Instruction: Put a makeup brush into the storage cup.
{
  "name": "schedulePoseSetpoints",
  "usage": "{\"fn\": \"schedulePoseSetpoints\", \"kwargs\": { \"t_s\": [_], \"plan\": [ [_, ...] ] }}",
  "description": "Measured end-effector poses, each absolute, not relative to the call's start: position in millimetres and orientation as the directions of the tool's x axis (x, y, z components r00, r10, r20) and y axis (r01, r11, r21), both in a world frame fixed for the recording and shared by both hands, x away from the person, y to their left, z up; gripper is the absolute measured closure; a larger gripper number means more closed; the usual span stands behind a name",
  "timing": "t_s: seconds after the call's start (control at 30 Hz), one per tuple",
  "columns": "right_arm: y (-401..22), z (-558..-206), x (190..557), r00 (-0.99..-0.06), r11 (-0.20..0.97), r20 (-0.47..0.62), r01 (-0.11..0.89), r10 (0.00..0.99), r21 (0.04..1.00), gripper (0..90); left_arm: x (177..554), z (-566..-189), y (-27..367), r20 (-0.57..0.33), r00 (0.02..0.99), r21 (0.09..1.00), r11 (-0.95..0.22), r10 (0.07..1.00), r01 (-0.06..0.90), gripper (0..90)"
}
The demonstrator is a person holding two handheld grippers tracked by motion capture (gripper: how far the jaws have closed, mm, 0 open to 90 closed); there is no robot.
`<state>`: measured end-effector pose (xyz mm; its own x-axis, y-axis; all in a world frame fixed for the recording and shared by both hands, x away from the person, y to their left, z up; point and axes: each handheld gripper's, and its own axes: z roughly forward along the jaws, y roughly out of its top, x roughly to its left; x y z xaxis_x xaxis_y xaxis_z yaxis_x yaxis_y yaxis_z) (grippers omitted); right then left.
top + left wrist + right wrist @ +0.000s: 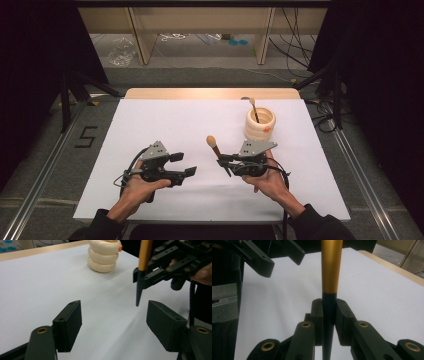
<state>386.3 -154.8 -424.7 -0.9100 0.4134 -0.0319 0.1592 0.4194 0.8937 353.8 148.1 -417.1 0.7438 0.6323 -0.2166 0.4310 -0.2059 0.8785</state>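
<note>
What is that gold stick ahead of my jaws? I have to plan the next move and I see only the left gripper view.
Observer: It is a makeup brush. The high view shows a tan bristle head at its upper end.
Operator: Is it gripped?
Observer: Yes. The right gripper view shows the right gripper shut on its dark handle, just below the gold part.
Operator: Is anything in the ringed holder?
Observer: The high view shows another brush standing inside it.
</note>
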Motion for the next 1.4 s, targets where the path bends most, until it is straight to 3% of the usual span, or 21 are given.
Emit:
{"fn": "schedulePoseSetpoints", "kwargs": {
  "t_s": [0.4, 1.4],
  "plan": [
    [-163.4, -422.2, 389.6, -0.898, 0.399, -0.016, 0.179, 0.44, 0.899, 78.4, 338.1, -423.3, 159.6, -0.169, 0.709, 0.899, -0.188, 0.684, 0.395, 16.1],
    [-184.0, -413.1, 403.9, -0.855, 0.34, -0.012, 0.194, 0.519, 0.92, 78.4, 325.9, -432.2, 165.0, -0.144, 0.711, 0.895, -0.216, 0.688, 0.39, 16.6]
  ]
}}
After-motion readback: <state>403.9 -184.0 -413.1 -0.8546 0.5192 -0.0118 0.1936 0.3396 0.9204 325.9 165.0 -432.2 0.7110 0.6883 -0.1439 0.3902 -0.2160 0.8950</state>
